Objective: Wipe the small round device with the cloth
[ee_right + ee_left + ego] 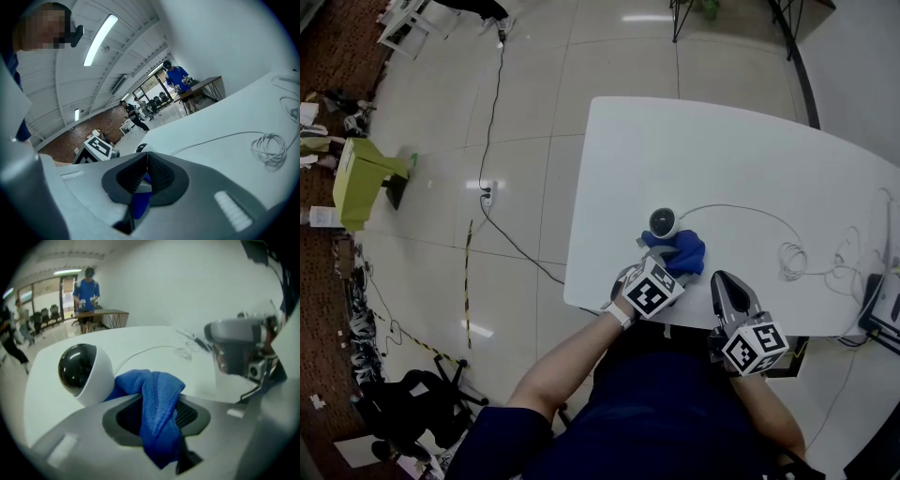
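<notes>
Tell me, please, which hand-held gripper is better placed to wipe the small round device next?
Left, I'd say. The left hand-held gripper holds the blue cloth right beside the device; the right hand-held gripper is shut, back near the table edge.

One white table (722,150) carried one small round device (664,223), one blue cloth (682,251) and one thin white cable (792,258) with a single coil (the further wires at the table's right edge were too tangled to count). There were two claws: the left claw (651,266) and the right claw (728,289). The floor held one power strip (487,193) and one yellow-green box (361,178).
</notes>
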`<state>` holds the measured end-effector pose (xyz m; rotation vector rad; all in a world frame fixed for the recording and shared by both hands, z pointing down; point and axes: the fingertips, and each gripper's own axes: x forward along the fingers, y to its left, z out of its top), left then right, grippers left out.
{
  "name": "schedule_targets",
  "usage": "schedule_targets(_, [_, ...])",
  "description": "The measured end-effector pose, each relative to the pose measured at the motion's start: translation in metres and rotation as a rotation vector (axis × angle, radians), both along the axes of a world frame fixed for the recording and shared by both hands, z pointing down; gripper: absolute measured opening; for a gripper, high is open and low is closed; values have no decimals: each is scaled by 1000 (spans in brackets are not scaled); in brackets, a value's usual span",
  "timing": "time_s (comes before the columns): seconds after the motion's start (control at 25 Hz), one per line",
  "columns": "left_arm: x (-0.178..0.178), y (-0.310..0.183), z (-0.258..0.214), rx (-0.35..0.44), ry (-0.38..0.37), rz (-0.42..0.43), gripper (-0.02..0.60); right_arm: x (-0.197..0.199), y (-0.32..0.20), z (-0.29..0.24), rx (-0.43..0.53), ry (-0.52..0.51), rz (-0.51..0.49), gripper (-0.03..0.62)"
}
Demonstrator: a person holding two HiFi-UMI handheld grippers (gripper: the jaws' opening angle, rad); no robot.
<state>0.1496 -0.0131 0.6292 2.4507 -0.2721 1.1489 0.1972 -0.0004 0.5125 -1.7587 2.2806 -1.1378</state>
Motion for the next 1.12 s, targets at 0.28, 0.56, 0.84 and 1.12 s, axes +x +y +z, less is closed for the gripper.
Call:
schedule_targets(0.28, [-1, 4, -109, -195, 469, -80, 166, 42, -16, -7, 63, -20, -11, 12])
schedule_targets(0.56, [-15, -2, -208, -254, 779, -78, 170, -20, -14, -81, 314, -399, -503, 375])
schedule_targets(0.84, [-25, -12, -187, -276, 769, -286, 184, -93, -16, -66, 322, -85, -684, 446])
schedule_targets(1.12, [-55, 5, -213, -535, 1056, -379, 276, -111, -9, -70, 317, -156, -758, 340])
